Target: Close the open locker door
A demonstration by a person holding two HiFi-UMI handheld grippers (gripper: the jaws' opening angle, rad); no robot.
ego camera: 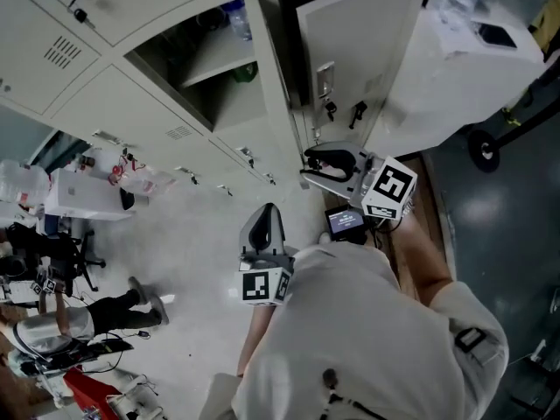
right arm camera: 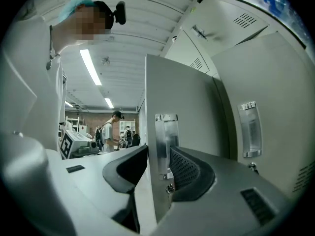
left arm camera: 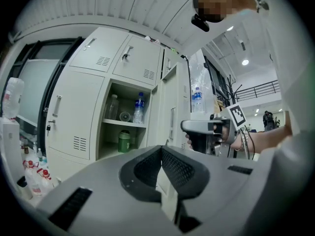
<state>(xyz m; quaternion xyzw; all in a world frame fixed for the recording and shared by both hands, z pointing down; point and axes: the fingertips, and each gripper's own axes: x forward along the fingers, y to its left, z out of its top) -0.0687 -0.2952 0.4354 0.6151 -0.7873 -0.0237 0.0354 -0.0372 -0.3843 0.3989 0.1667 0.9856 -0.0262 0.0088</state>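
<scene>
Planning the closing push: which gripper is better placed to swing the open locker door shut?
Right. The right gripper has its jaws clamped on the locker door at the latch plate, so it could probably swing it closed. The left gripper is shut on nothing, away from the door.

1. Lockers [left arm camera: 74, 112]: pale grey, plain.
2. Door [right arm camera: 192, 107]: pale grey; latch plate [right arm camera: 165, 141] silver.
3. Left claw [left arm camera: 161, 151], right claw [right arm camera: 158, 151]: grey, black textured pads.
4. Marker cube [ego camera: 388, 186]: white, black squares.
5. Bottle [left arm camera: 124, 141]: green.
</scene>
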